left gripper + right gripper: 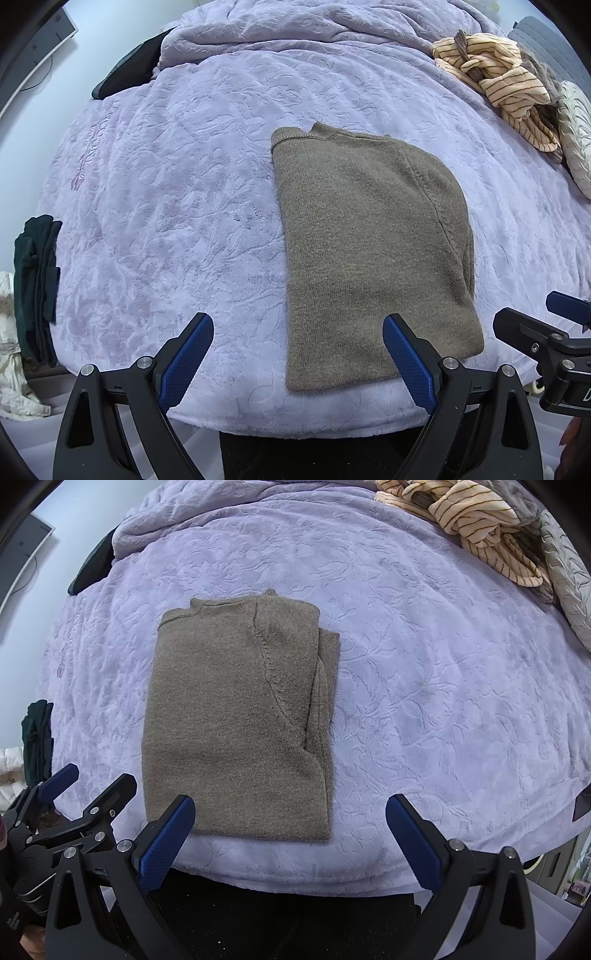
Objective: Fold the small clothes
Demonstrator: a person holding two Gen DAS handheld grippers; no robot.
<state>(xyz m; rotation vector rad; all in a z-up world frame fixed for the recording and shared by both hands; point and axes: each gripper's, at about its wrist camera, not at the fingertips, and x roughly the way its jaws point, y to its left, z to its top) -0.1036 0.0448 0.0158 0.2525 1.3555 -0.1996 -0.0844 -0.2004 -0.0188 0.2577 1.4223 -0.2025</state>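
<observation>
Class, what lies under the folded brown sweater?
The brown sweater rests on the lilac blanket. Folded layers peek out along its right edge; anything tucked beneath is covered.

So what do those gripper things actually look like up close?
Each gripper, left and right, is a black angular frame with triangular cut-outs and silver round bolts. Its two fingers carry flat blue pads with a fine dimpled texture. No cables or sleeves show.

lilac blanket (166, 206), grey cushion (576, 147), monitor (40, 48)
</observation>
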